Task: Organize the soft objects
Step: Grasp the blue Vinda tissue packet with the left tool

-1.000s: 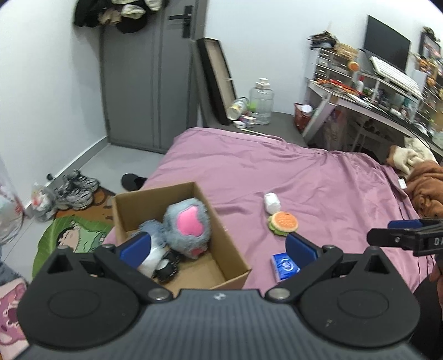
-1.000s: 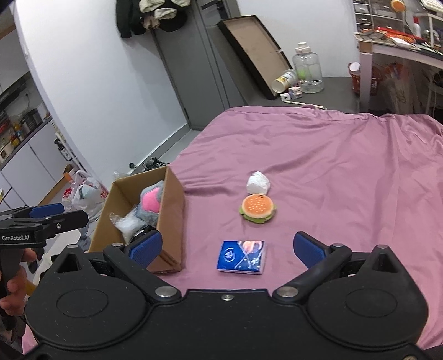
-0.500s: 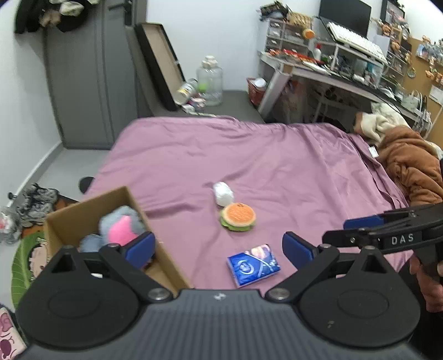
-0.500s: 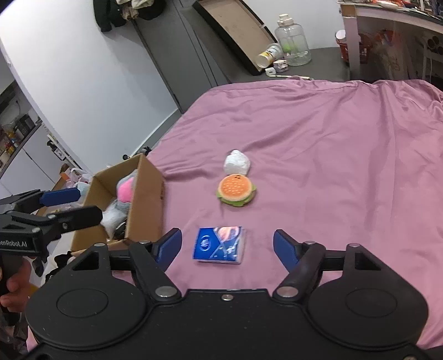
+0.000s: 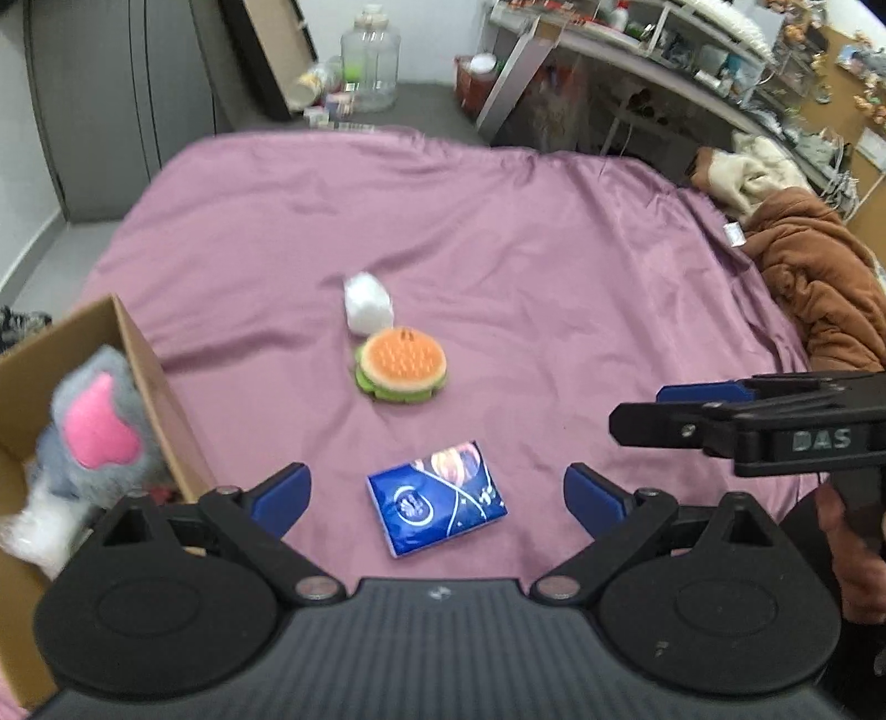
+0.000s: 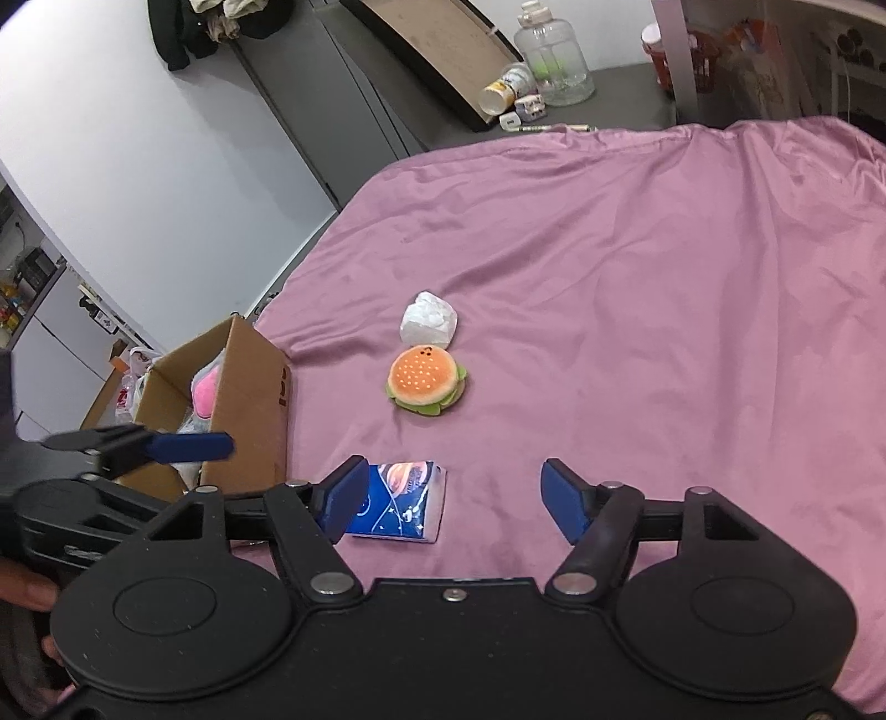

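Observation:
A blue tissue pack point(image 5: 436, 497) lies on the purple bedsheet point(image 5: 554, 266), between the open jaws of my left gripper point(image 5: 437, 493). A plush burger point(image 5: 400, 365) and a white soft packet point(image 5: 366, 303) lie beyond it. A cardboard box point(image 5: 149, 382) at the left holds a grey and pink plush point(image 5: 94, 437). My right gripper point(image 6: 454, 498) is open and empty; the tissue pack point(image 6: 401, 501) lies by its left finger, with the burger point(image 6: 426, 379), white packet point(image 6: 429, 321) and box point(image 6: 255, 404) ahead.
A brown blanket point(image 5: 819, 293) lies at the bed's right edge. A desk with shelves point(image 5: 637, 50) stands behind. A clear water jug point(image 5: 370, 55), a leaning tray and small items sit on the floor past the bed. The right gripper shows at the right in the left wrist view point(image 5: 653, 415).
My left gripper has swung right from over the box to the tissue pack. My right gripper has moved forward and left toward the same pack.

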Demonstrator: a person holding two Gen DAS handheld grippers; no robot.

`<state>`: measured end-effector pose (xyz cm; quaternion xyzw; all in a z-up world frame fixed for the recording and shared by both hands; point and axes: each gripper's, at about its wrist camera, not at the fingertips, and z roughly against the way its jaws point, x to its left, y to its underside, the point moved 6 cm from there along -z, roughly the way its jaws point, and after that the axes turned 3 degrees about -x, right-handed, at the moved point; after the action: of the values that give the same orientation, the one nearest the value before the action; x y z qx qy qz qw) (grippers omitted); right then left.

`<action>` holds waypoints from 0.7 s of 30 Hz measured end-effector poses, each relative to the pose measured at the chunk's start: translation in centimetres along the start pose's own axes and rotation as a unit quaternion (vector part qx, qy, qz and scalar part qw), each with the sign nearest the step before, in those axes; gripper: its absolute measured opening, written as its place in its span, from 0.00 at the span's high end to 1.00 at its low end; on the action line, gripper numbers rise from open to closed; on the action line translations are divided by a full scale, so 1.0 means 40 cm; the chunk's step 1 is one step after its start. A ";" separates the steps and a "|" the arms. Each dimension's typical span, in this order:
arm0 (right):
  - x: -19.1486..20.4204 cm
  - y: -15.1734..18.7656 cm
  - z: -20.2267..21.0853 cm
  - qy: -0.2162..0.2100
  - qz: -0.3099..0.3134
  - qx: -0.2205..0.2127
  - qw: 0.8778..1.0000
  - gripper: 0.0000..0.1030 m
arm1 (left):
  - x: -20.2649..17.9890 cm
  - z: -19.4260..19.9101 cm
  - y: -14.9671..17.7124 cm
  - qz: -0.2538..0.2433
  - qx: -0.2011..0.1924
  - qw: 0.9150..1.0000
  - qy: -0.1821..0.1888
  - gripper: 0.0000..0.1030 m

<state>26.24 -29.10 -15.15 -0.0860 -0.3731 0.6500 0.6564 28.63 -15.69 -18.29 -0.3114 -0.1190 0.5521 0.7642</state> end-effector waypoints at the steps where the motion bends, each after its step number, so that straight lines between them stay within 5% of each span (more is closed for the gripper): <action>1: -0.003 -0.001 -0.003 0.000 0.001 0.001 1.000 0.34 | -0.004 -0.017 0.003 0.002 0.008 1.000 0.001 0.08; 12: -0.018 -0.009 -0.052 -0.032 0.018 0.030 0.999 0.44 | -0.003 -0.135 0.016 0.051 0.053 0.997 -0.002 0.10; 21: -0.031 -0.004 -0.089 -0.050 0.014 0.047 0.998 0.44 | -0.012 -0.223 0.030 0.031 0.086 0.995 -0.039 0.11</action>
<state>28.68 -28.92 -18.03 -0.0280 -0.3733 0.6795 0.6310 32.21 -18.98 -25.86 -0.2264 -0.0911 0.5953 0.7655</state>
